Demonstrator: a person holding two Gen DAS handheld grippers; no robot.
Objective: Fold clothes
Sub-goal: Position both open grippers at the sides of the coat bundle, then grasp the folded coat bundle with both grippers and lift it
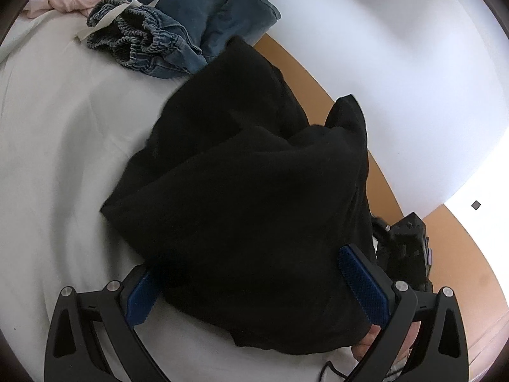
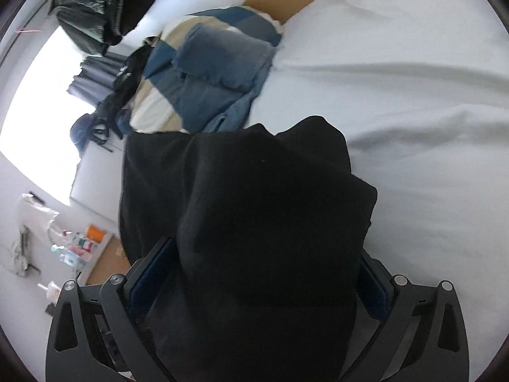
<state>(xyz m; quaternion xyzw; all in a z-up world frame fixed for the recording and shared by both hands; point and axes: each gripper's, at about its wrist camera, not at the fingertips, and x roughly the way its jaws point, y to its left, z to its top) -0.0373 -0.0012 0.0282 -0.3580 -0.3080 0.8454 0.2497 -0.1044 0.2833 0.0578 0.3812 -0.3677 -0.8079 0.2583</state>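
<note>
Both grippers spread wide around a black garment [image 1: 241,210] on the white bed sheet [image 1: 63,159].

The left gripper [image 1: 251,286] and the right gripper [image 2: 261,280] each straddle bunched cloth, blue pads [image 1: 362,286] apart; jeans [image 1: 165,35] lie beyond the garment.

We see a white bed sheet [image 2: 413,102], creased in long soft folds, over a bed with a tan wooden frame [image 1: 321,86] along its edge. A patchwork quilt [image 2: 165,95] in blue, beige and white lies bunched at one end. Beyond it a bright window [image 2: 41,102] has a blue curtain [image 2: 95,76] beside it. Lower down, small bottles and an orange-capped container [image 2: 95,233] stand on a ledge.
</note>
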